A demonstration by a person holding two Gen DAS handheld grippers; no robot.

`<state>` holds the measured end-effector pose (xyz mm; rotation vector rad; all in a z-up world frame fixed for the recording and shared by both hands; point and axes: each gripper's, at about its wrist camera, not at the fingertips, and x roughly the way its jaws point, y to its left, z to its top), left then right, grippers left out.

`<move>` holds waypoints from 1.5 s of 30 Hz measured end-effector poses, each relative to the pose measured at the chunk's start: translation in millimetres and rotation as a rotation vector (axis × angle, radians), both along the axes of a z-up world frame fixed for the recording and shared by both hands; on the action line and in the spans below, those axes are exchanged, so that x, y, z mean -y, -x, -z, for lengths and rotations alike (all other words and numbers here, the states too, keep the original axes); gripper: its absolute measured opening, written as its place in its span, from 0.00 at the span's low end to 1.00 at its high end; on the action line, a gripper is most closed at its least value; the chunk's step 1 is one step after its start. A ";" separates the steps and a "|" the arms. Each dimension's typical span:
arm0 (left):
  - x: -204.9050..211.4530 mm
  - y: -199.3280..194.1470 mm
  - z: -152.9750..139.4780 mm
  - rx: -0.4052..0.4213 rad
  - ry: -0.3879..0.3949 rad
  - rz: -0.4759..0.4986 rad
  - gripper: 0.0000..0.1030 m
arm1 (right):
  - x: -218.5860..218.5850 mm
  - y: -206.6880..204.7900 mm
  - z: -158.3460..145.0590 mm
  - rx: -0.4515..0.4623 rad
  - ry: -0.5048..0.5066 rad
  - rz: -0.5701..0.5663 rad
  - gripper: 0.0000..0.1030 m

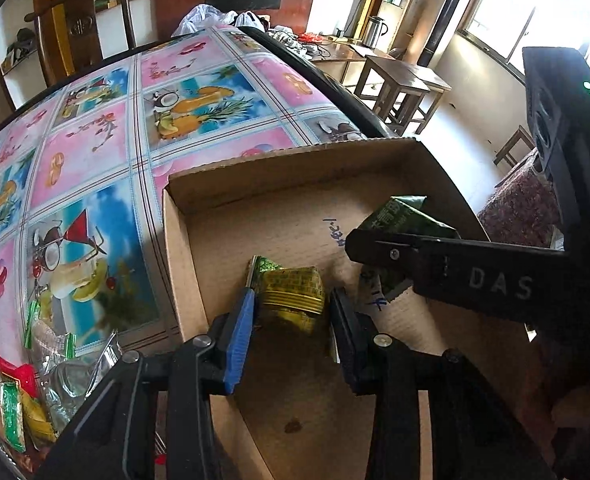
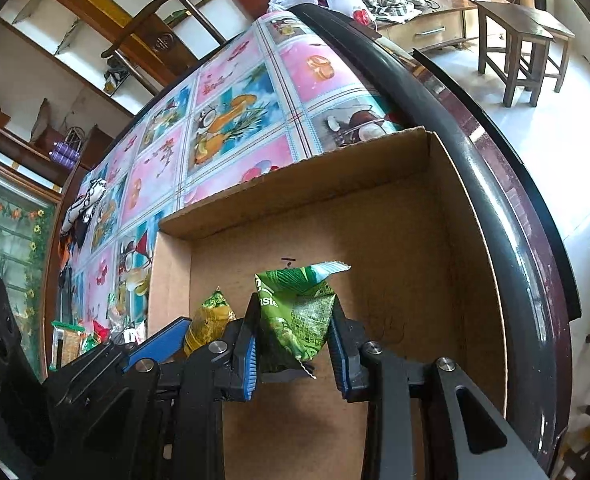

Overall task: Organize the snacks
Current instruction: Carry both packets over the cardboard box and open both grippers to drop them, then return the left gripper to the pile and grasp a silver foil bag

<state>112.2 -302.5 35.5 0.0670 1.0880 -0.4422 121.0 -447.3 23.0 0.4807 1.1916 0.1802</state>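
A: Starting at the left edge: loose snack pile point(image 1: 19, 396) on the floral tablecloth point(image 1: 95, 148), beside the cardboard box point(image 1: 183, 280).

B: Left gripper point(image 1: 291, 324)?

A: Over the box, jaws narrow, blue pads on both sides of a yellow-green packet point(image 1: 291, 292). Pads look pressed on it. Packet sits low over the box floor, near the left wall; touching the floor or not, can't tell.

B: Right one?

A: Right gripper point(image 2: 293, 344) is also over the box, just beside the left one, jaws narrow and clamped on a green packet point(image 2: 299, 312). That packet is pinched at the middle, top corner sticking up. It sits near the box's middle.

B: Anything else in the box?

A: Pen marks on the floor. Table rim point(image 2: 495, 208) runs just right of the box.
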 end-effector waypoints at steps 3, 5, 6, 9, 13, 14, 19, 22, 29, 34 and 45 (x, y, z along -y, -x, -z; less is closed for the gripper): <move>-0.6 -0.1 -2.2 0.007 0.004 0.002 0.38 | 1.2 -0.3 0.1 -0.005 0.001 0.005 0.35; -1.4 0.5 -3.2 0.010 0.003 0.001 0.46 | 2.7 0.6 -3.4 0.002 0.003 0.011 0.38; -2.4 1.0 -4.2 0.012 0.006 -0.003 0.46 | 3.4 1.2 -5.2 0.007 0.003 0.012 0.42; -4.6 2.9 -8.2 0.011 0.018 -0.004 0.47 | 5.8 5.1 -14.5 0.024 0.011 0.021 0.49; -10.1 9.6 -19.0 0.031 0.034 -0.009 0.55 | 9.4 16.4 -30.5 0.054 0.039 0.037 0.57; -11.5 11.4 -21.0 0.033 0.036 -0.009 0.56 | 10.1 19.8 -35.2 0.068 0.049 0.043 0.58; -25.9 24.6 -31.9 0.041 0.055 -0.022 0.56 | 5.0 39.3 -60.8 0.137 0.158 0.057 0.64; -40.1 36.8 -38.1 0.044 0.074 -0.034 0.57 | -6.0 55.0 -77.0 0.184 0.253 0.052 0.65; -83.8 67.1 -55.0 0.067 0.102 -0.082 0.60 | -33.6 84.8 -90.2 0.231 0.173 0.012 0.65; -123.4 91.4 -61.9 0.083 0.094 -0.124 0.61 | -71.7 93.3 -89.0 0.194 0.073 -0.064 0.65; -227.8 141.2 -59.5 0.103 0.060 -0.282 0.66 | -162.6 114.0 -74.0 0.135 0.072 -0.216 0.65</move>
